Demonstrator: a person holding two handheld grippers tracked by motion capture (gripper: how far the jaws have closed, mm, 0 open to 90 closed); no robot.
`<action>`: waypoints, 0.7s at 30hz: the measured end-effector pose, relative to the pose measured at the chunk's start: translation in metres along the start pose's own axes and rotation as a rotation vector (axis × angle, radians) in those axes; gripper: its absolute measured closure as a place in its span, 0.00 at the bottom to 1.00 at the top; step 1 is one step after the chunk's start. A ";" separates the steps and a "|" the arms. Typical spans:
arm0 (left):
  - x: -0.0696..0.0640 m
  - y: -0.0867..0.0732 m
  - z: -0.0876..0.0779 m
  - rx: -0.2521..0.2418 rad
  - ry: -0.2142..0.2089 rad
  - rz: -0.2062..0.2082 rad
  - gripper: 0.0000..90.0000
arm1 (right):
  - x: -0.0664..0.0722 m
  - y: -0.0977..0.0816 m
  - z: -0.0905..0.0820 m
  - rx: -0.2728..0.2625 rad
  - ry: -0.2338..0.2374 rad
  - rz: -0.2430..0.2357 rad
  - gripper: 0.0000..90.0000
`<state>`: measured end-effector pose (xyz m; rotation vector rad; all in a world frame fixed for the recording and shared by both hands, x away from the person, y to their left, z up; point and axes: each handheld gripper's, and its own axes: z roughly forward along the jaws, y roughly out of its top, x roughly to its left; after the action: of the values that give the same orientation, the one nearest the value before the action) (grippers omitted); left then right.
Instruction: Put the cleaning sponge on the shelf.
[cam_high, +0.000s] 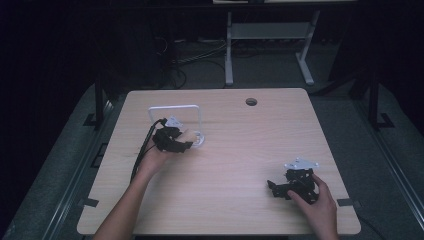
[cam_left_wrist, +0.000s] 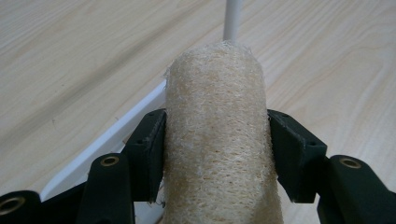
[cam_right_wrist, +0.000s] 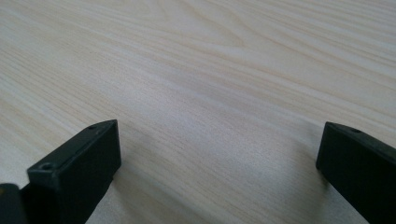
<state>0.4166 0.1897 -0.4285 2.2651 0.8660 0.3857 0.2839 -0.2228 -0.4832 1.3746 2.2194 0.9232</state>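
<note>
Room: I see a dark room past the table, with a white-legged desk frame (cam_high: 267, 37) and loose cables (cam_high: 192, 57) on the grey floor.
Table: my light wood table (cam_high: 240, 200) has a round cable hole (cam_high: 251, 102) near its far edge; the middle and near left lie open for moving.
Rack: a white wire rack (cam_high: 175, 108) stands upright on the left half, well in from the table's edges.
Right gripper: I hold my right gripper (cam_high: 280, 189) low near the table's near right corner, close to that edge; in the right gripper view its jaws stand wide apart over bare wood.
Left gripper: my left gripper (cam_high: 186, 141) sits just at the rack's foot, jaws pressed against both sides of the loofah.
Loofah: the pale fibrous loofah roll (cam_left_wrist: 217, 140) stands out past the jaw tips, with a white bar of the rack just behind its far end.
</note>
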 end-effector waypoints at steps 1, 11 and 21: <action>0.001 0.000 0.001 0.001 0.003 -0.002 0.46 | 0.000 0.000 0.000 0.000 0.000 0.000 0.00; 0.005 -0.002 0.016 0.021 0.035 -0.009 0.46 | 0.000 0.000 0.000 0.000 0.000 0.000 0.00; 0.006 -0.003 0.024 0.038 0.037 -0.012 0.45 | 0.000 0.000 0.000 0.000 0.000 0.000 0.00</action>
<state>0.4310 0.1842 -0.4477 2.2931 0.9124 0.4104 0.2839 -0.2228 -0.4832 1.3743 2.2195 0.9233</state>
